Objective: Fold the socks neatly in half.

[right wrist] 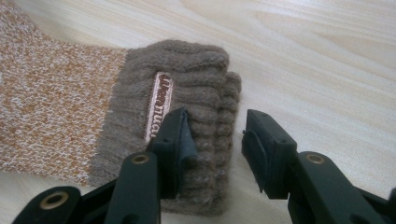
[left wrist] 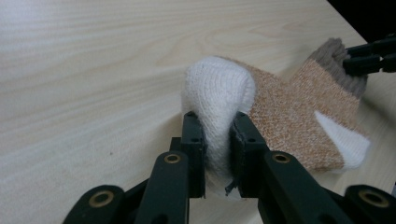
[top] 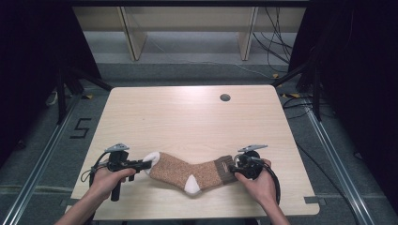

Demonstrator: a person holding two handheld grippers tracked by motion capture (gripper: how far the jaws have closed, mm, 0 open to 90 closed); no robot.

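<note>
Item: speckled orange-brown knitted sock [top: 187, 169] with white toe [left wrist: 217, 100], white heel patch [top: 192, 184] and ribbed grey-brown cuff [right wrist: 196, 84]; pale woven label [right wrist: 159, 105] sewn lengthwise on cuff.
Item position: flat on pale wood-grain counter [top: 187, 117], near front edge, between both hands; toe toward left, cuff toward right, heel toward front edge.
Item shape: bent at heel; toe end bunched and raised off counter in left gripper view; cuff lying flat.
Left tool [left wrist: 217, 140]: narrow, black jaws pressed on white toe, fabric squeezed between pads.
Right tool [right wrist: 212, 135]: part open; one jaw resting on cuff beside label, other jaw off the fabric, over bare counter just past cuff edge; cuff not clamped.
Hands: left hand [top: 109, 178] at front left, right hand [top: 257, 180] at front right, forearms entering from bottom of high view.
Counter edges: sock close to front edge, well apart from left, right and far edges.
Open room: broad bare surface behind sock up to far edge; round cable hole [top: 225, 97] near far edge, right of centre, well apart from sock.
Surroundings: grey floor [top: 47, 140] around counter; dark curtains [top: 28, 61] at both sides; loose cables [top: 277, 42] on floor beyond far right corner.
</note>
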